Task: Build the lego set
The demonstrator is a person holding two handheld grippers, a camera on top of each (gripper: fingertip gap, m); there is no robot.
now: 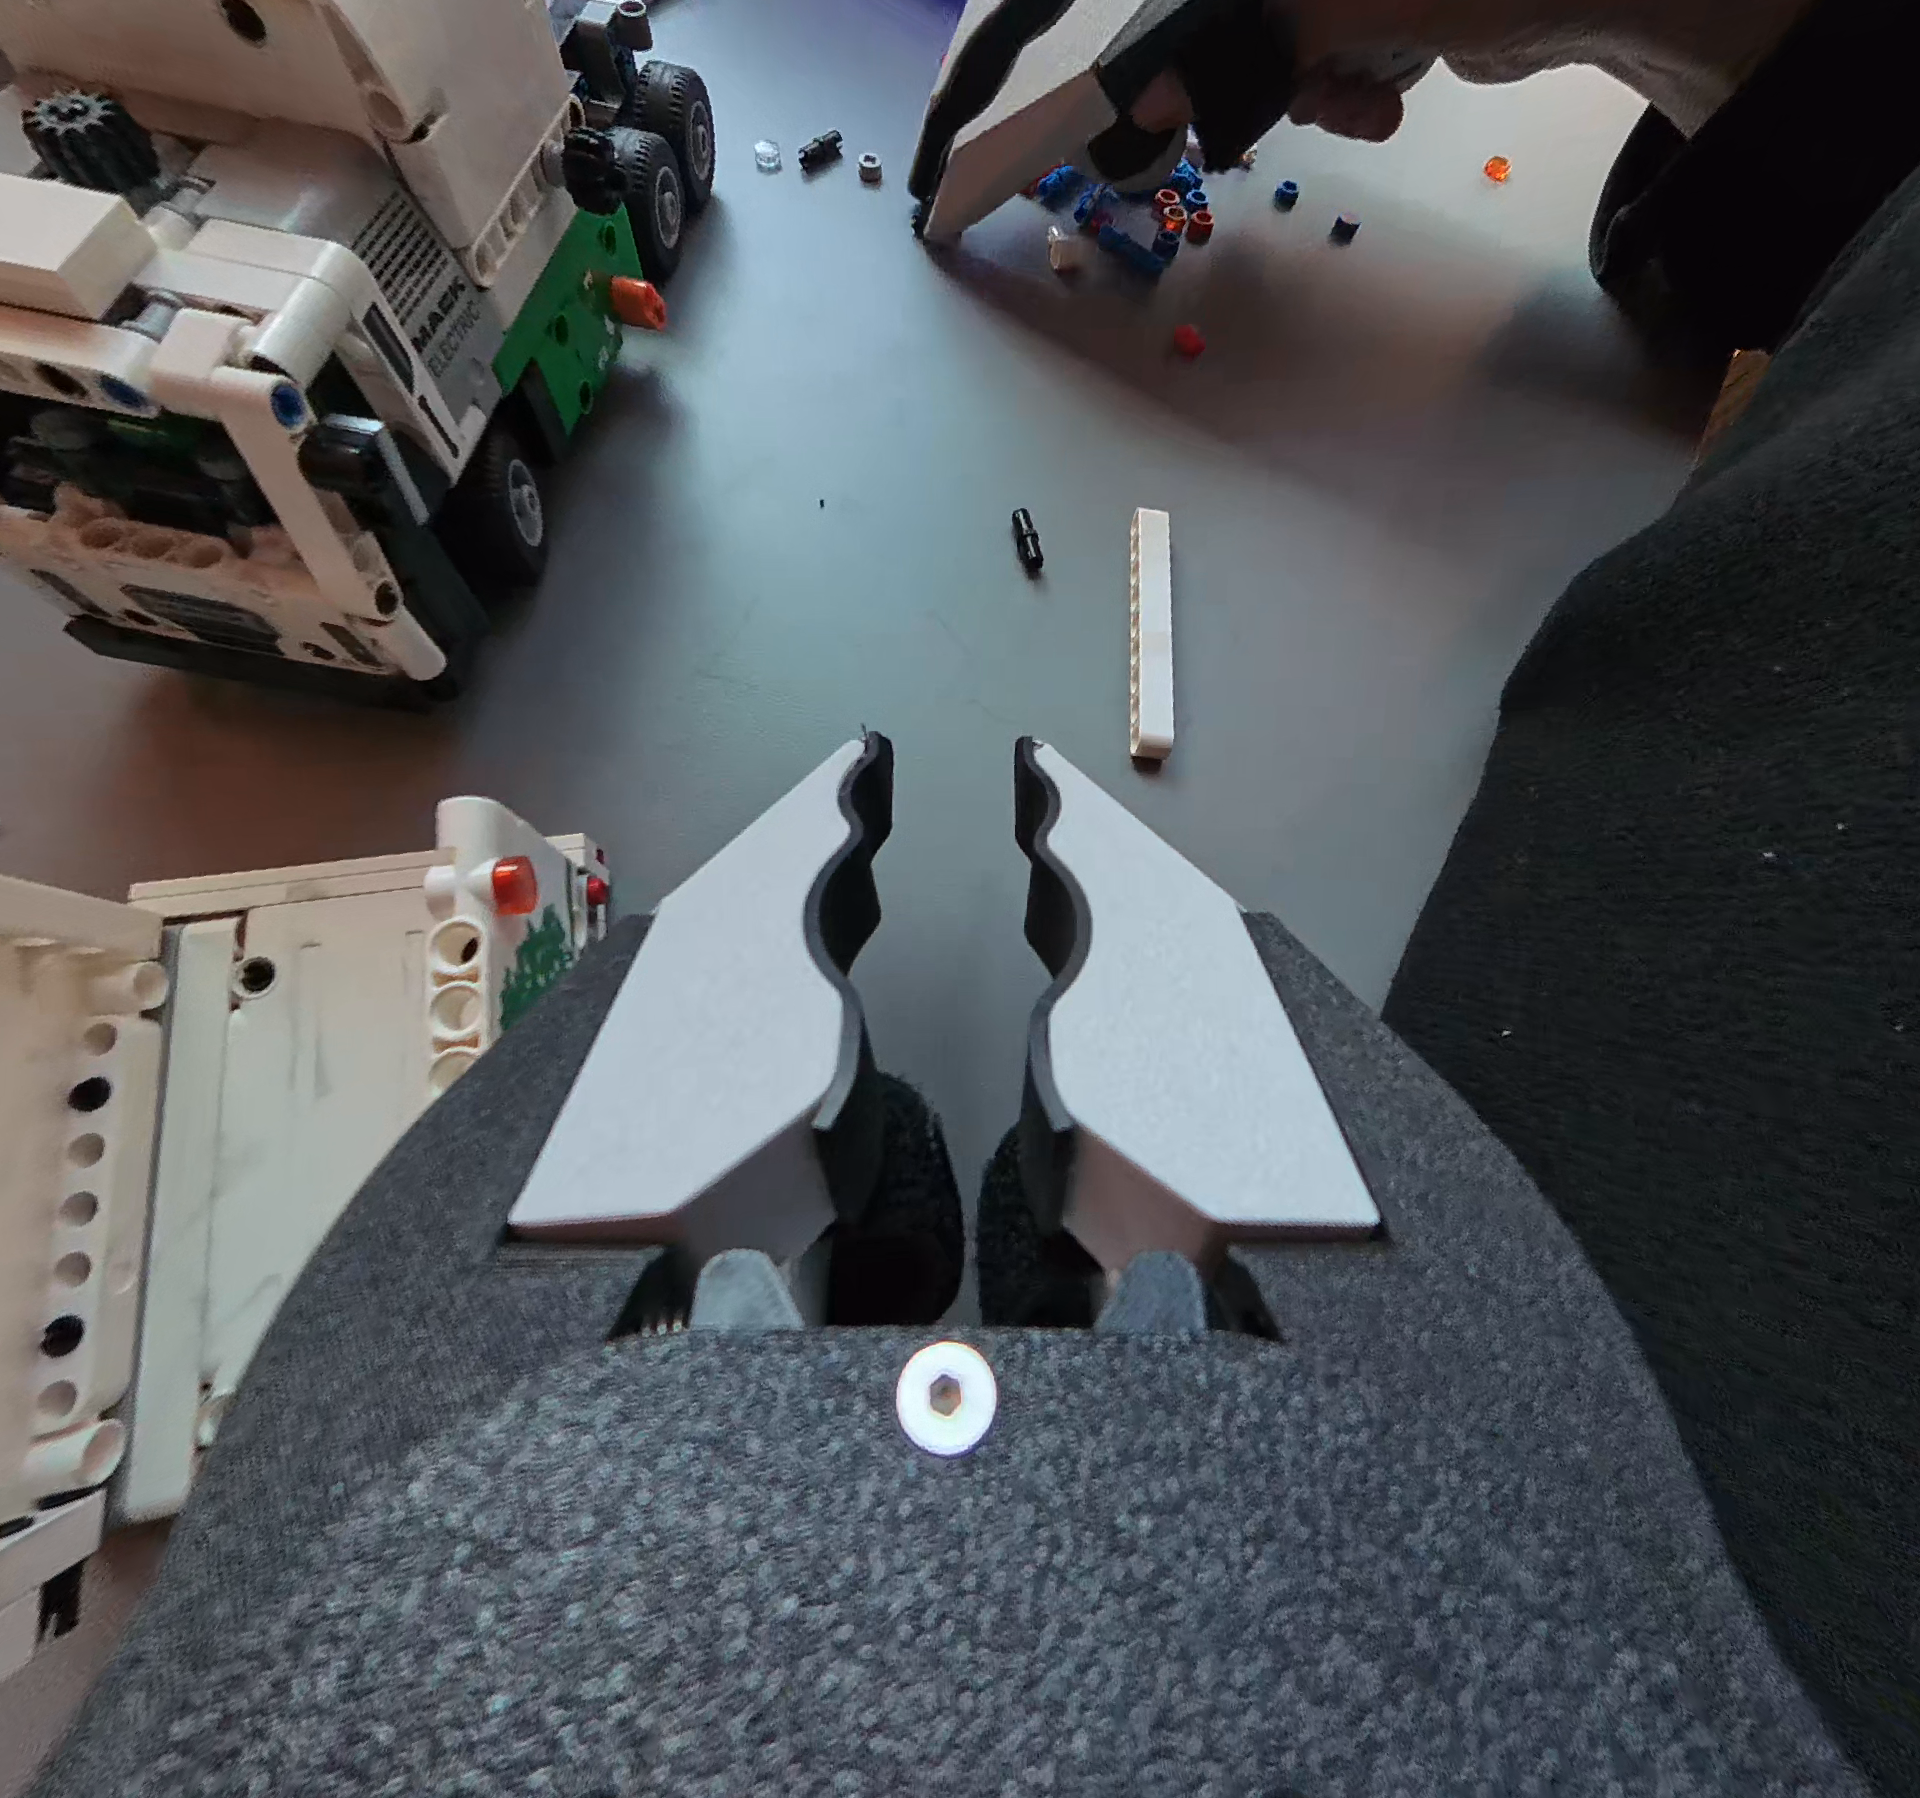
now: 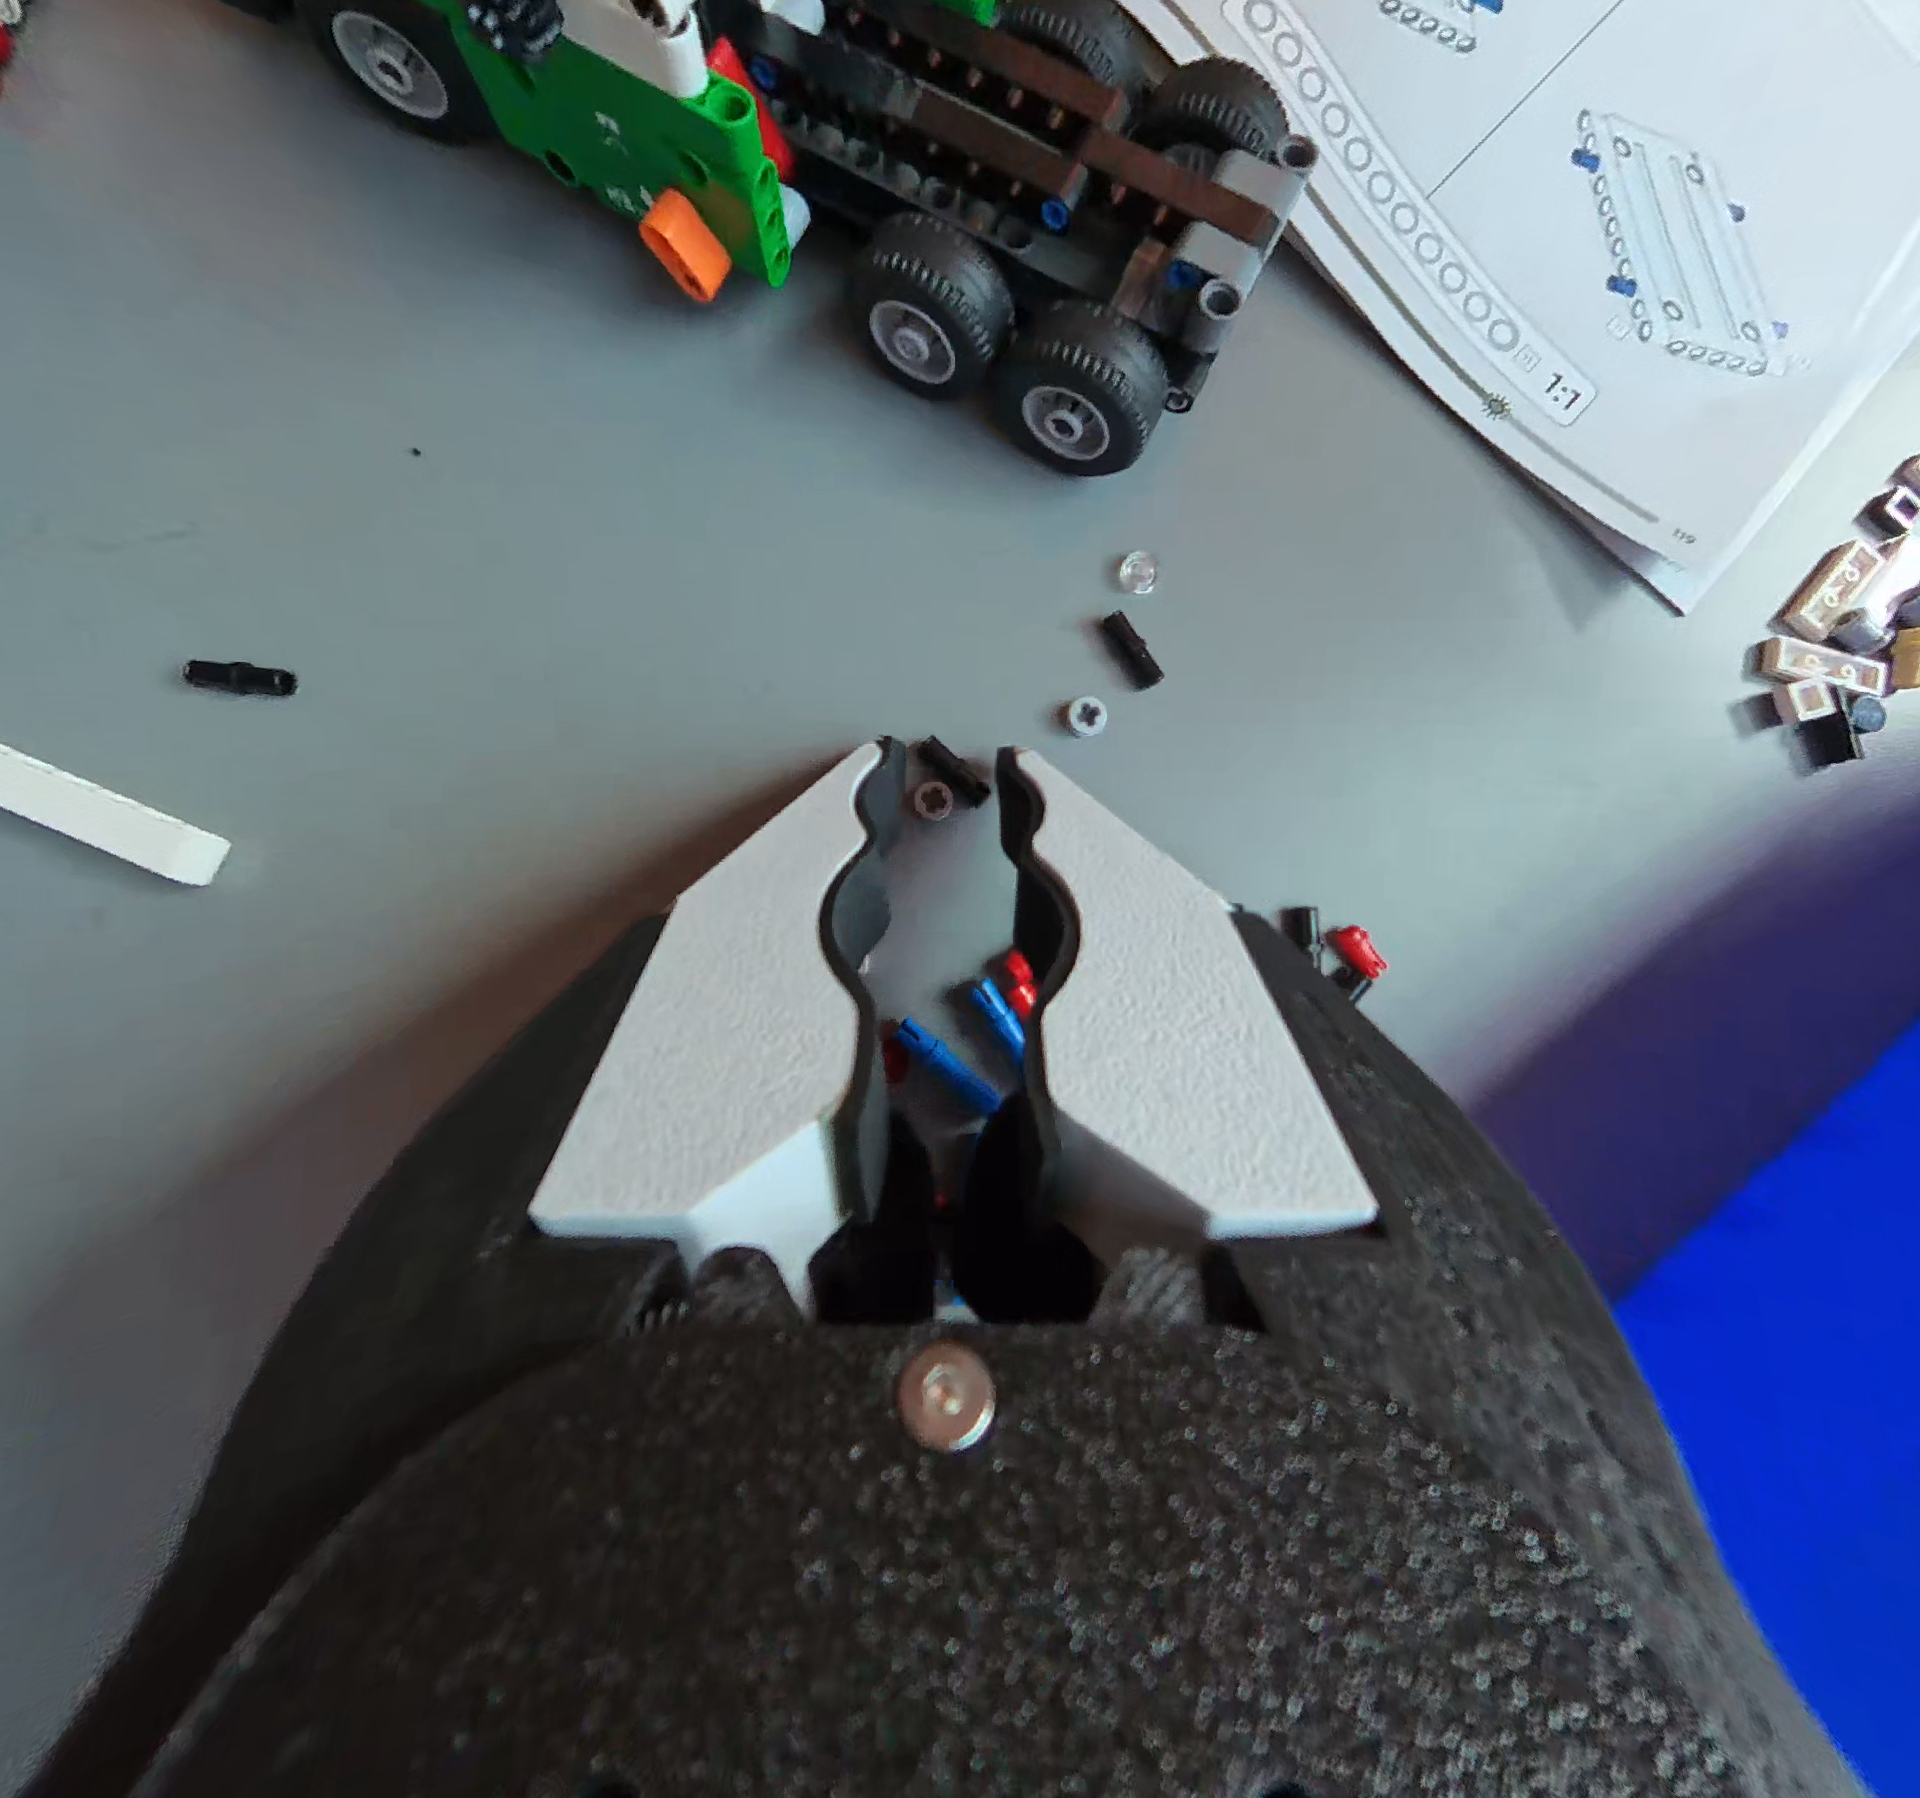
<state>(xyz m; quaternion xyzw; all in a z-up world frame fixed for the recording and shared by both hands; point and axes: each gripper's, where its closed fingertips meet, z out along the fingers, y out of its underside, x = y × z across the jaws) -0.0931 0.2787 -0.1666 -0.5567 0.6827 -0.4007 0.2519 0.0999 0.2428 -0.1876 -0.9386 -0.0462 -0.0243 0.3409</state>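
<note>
My left gripper [image 1: 953, 740] is open and empty, low over the grey table [image 1: 831, 460]. A white beam [image 1: 1150, 631] lies just ahead to its right, and a black pin [image 1: 1027, 539] lies beside that beam. My right gripper [image 2: 943, 751] is open with its tips down at the table. A black pin [image 2: 954, 769] and a grey bush [image 2: 930, 799] lie on the table between its fingertips; the pads do not press on them. The right gripper also shows in the left wrist view [image 1: 925, 221], held by a hand and tipped down next to a heap of small parts [image 1: 1132, 221].
A white and green toy truck [image 2: 644, 117] stands at the far left. An open instruction booklet [image 2: 1558, 138] lies at the far right. A clear stud [image 2: 1139, 571], a black pin [image 2: 1132, 649] and a grey bush [image 2: 1086, 715] lie ahead. A white model section [image 1: 260, 1073] lies left of my left gripper. The tips of one gripper are about 20 centimeters away from the tips of the other. My right gripper is the nearer one to the clear stud [image 2: 1139, 571]: about 5 centimeters, against 25 centimeters. Look for it in the left wrist view [image 1: 767, 150] too.
</note>
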